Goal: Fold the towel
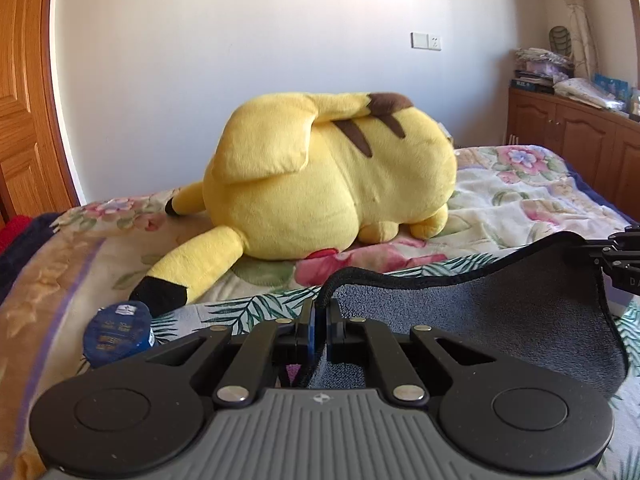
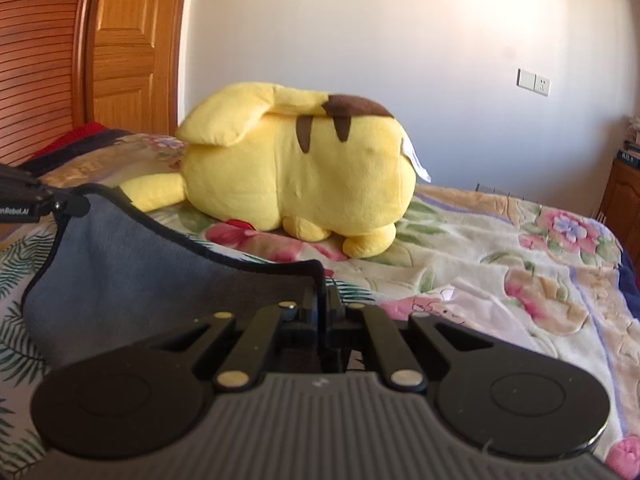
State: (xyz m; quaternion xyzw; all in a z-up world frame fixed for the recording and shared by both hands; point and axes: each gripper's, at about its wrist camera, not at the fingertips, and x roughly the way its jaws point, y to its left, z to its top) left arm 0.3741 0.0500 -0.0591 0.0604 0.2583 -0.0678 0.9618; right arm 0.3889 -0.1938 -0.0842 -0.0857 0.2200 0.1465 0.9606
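Observation:
A grey towel with a black hem is held up above the bed between both grippers and sags in the middle. My left gripper is shut on one corner of it. My right gripper is shut on the other corner of the towel. The right gripper also shows at the right edge of the left wrist view, and the left gripper at the left edge of the right wrist view. The towel's lower part hangs behind the gripper bodies and is partly hidden.
A big yellow plush toy lies on the floral blanket just beyond the towel. A blue round tin sits at the left. A palm-leaf cloth lies under the towel. A wooden door and a cabinet flank the bed.

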